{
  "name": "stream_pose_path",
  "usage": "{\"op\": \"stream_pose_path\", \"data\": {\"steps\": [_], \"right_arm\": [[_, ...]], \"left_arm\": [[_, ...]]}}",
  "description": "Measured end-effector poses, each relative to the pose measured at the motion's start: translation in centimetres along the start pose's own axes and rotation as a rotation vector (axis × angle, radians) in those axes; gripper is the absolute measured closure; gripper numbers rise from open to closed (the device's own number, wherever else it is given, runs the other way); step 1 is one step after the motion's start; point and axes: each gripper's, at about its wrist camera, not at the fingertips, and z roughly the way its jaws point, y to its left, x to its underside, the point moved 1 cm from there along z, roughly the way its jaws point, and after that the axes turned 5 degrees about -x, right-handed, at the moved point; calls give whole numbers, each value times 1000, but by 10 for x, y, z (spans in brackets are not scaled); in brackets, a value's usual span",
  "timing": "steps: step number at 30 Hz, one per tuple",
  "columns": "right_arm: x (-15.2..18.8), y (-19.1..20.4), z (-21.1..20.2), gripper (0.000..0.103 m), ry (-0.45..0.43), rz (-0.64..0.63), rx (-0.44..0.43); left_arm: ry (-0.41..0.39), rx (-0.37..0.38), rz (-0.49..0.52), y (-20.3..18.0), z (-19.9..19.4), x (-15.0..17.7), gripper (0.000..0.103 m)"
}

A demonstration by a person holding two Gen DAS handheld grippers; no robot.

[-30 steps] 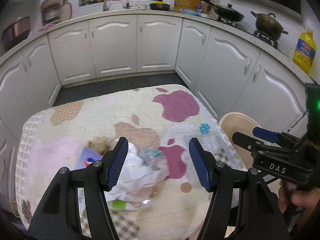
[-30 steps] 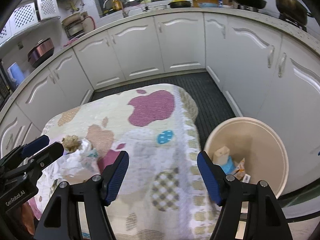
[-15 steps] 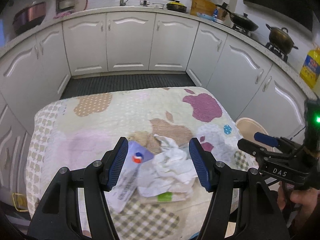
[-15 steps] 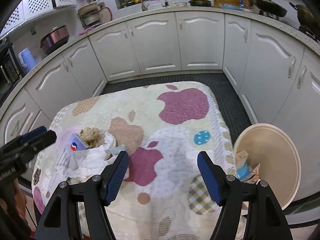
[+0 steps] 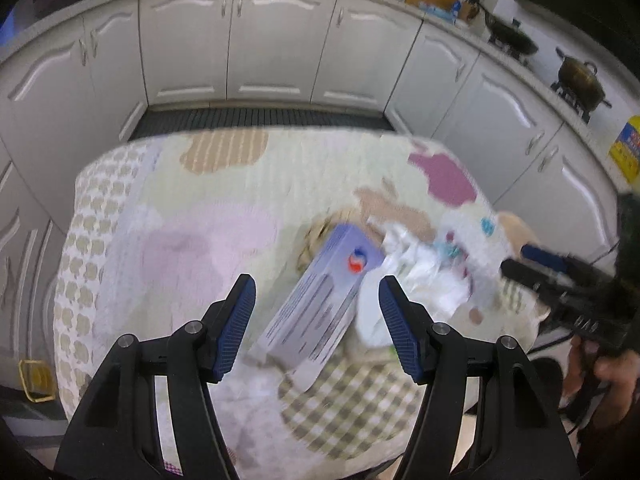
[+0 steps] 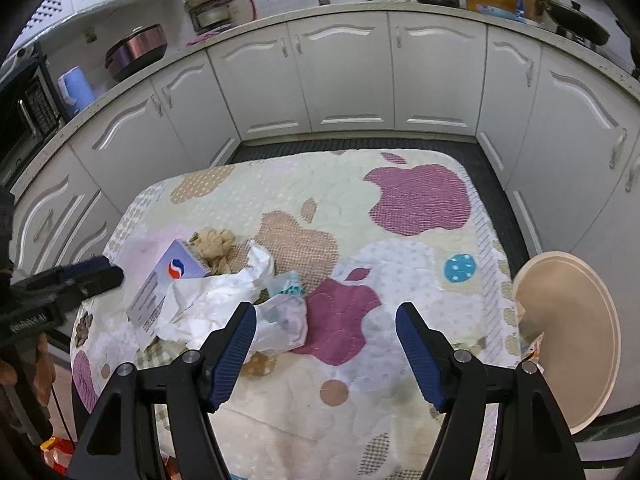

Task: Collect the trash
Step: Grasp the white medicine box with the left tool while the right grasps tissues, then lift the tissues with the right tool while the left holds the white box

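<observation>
- Swinging across the trash pile, the left hand-held gripper (image 5: 316,312) now frames the flat lavender box (image 5: 320,300) between its wide-spread fingers; a second ago the same fingers bracketed the crumpled white paper (image 5: 416,276). Its view is smeared by motion, so the sweep is judged ongoing.
- The left hand-held gripper holds nothing; no contact with the box is visible.
- The right hand-held gripper (image 6: 324,344) is also spread wide and empty. Over the last second its view has shifted from the desk edge and bin toward the pile, and its left finger now sits over the near edge of the white paper (image 6: 208,304).
- Trash location: box, white paper, a clear plastic bag (image 6: 280,320) and a brown crumpled wad (image 6: 214,246) lie clustered, touching, on the left part of the quilt-covered desk (image 6: 400,360).
- The beige bin (image 6: 568,336) stands off the desk's right edge, well apart from the pile.
- Judgement: both tools are converging on the cluster; the box appears the left tool's new target. No pickup has begun.
</observation>
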Motion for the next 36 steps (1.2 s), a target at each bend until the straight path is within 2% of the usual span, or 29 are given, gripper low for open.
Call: {"op": "stream_pose_path", "data": {"steps": [6,13,15,16,18,21,22,23,24,27,36], "right_arm": [[1,-2,9,33,23,13,-14],[6,12,22,33,71,-14,-119],[8,18,28,33,82,-22,-136],[9,22,32,33,89,-26,-146],[10,27,37,33,101,-30,-162],[13,37,49,34,132,-40,-193],[15,40,53,37,134,-50,-213],[17,42,54,60,127,-63,-217],[18,45,56,75,129,-83,-210],[20,52,51,89,117,-130,-210],[11,39,-3,92,0,-145,-209]], "left_arm": [[79,21,14,6,27,14,36],[113,30,33,3,49,12,36],[122,53,36,3,53,12,38],[128,57,40,2,54,12,46],[121,58,49,0,54,14,50],[88,46,92,-4,45,15,67],[85,48,96,-4,43,14,73],[84,56,95,-3,40,14,76],[86,65,90,-3,38,13,79],[79,53,88,0,32,13,81],[8,57,81,-1,-2,8,86]]}}
